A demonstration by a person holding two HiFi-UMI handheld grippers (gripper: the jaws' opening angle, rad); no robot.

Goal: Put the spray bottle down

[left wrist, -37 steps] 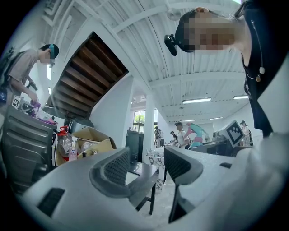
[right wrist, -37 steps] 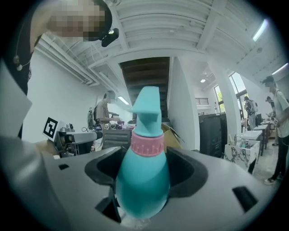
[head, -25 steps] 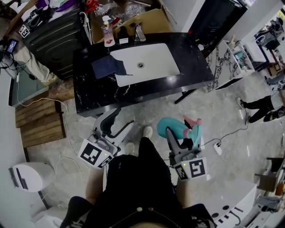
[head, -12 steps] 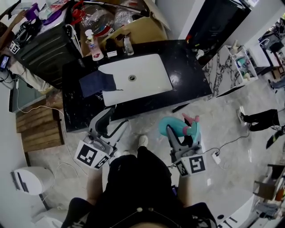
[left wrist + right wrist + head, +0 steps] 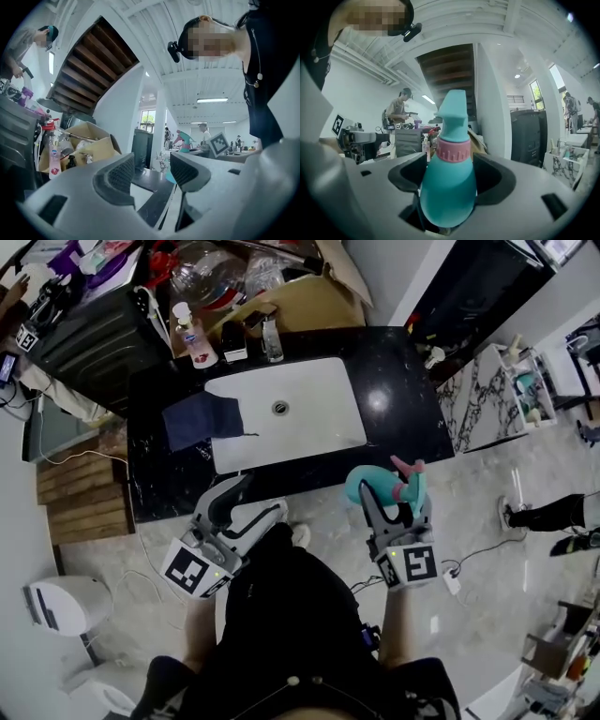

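A teal spray bottle (image 5: 375, 495) with a pink collar and trigger stands upright between the jaws of my right gripper (image 5: 386, 501), which is shut on it. In the right gripper view the spray bottle (image 5: 449, 178) fills the middle, its pink collar above both dark pads. The bottle hangs just off the front edge of the black countertop (image 5: 394, 399), at the right of the white sink (image 5: 281, 413). My left gripper (image 5: 246, 498) reaches the counter's front edge, open and with nothing in it. In the left gripper view the left gripper (image 5: 152, 174) shows a bare gap between its pads.
A dark blue cloth (image 5: 199, 421) lies over the sink's left rim. A soap bottle (image 5: 192, 337) and faucet (image 5: 272, 338) stand at the back. A dark cabinet (image 5: 89, 338), cardboard box (image 5: 291, 296), wooden pallet (image 5: 80, 493) and floor cables (image 5: 469, 545) surround the counter.
Both grippers have moved forward toward the counter. The spray bottle, still held, went from over the floor to the counter's front edge.
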